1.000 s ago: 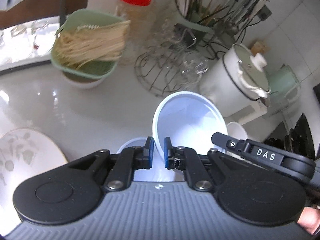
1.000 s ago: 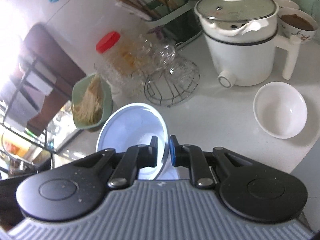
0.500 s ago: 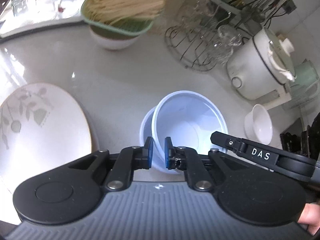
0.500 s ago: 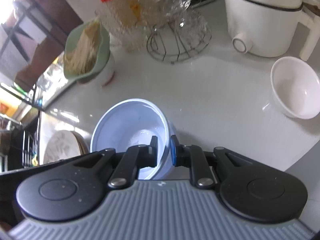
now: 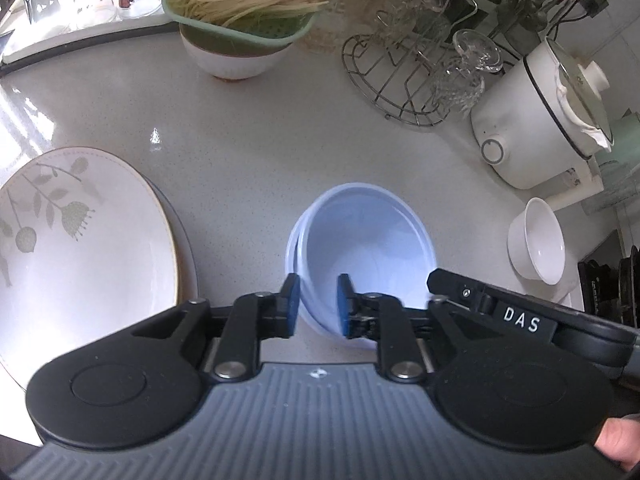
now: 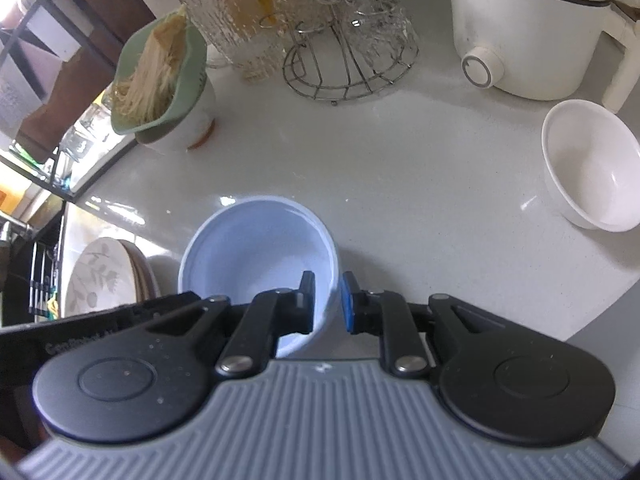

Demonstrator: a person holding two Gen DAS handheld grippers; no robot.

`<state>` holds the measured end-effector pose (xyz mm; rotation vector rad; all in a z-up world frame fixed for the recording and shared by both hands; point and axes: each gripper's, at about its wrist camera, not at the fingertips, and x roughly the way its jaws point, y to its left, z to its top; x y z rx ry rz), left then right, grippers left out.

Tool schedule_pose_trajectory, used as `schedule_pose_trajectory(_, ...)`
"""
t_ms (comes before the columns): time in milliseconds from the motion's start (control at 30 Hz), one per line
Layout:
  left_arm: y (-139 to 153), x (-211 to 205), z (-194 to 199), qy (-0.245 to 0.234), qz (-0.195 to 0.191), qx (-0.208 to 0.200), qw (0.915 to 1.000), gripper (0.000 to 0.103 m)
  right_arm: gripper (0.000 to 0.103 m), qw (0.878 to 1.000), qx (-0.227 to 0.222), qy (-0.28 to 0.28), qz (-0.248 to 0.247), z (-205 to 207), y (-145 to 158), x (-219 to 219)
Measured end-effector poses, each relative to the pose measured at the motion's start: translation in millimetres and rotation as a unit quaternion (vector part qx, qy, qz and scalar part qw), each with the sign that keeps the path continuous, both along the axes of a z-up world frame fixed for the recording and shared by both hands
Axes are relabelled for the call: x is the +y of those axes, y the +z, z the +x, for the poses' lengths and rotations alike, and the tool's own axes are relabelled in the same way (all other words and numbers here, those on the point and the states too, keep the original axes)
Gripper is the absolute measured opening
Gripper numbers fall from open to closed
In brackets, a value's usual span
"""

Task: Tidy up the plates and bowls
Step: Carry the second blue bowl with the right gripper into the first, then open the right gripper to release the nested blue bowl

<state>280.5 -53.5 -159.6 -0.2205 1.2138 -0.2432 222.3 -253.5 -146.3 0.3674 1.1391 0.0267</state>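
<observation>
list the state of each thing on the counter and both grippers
blue bowls: nested, upright on the counter
left gripper: open, straddling the bowls' near rim
right gripper: open, straddling the bowls' rim
white bowl: empty, tilted
leaf plate: topping a plate stack
electric pot: lid on
green colander: full of noodles, set in a bowl

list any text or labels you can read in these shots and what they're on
"DAS": white letters on the black body of the right gripper, seen at the right of the left wrist view.

Faint raised lettering on the black body of the left gripper, seen at the left edge of the right wrist view: too blurred to read.

Nothing else readable; the blue bowls, white bowl and leaf-pattern plate carry no text.
</observation>
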Motion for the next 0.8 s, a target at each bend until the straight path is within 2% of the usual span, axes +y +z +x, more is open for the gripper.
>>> schedule_pose_trajectory(133, 6.7, 0.3, -1.0, -0.002, 0.001, -0.012, 0.9999, 0.035, 0.029, 1.0, -0.01, -0.004, -0.008, 0.0, 6.3, -1.5)
schedule_pose_trajectory(333, 24.7, 5.6, -0.6, -0.008, 0.001, -0.034, 0.9994, 0.037, 0.029, 0.999, -0.038, -0.008, -0.015, -0.1, 23.8, 0.7)
schedule_pose_trajectory(800, 83.3, 28.8, -10.1, -0.038, 0.001, -0.119, 0.9921, 0.037, 0.029, 0.993, -0.104, -0.025, -0.047, -16.2, 71.6, 15.3)
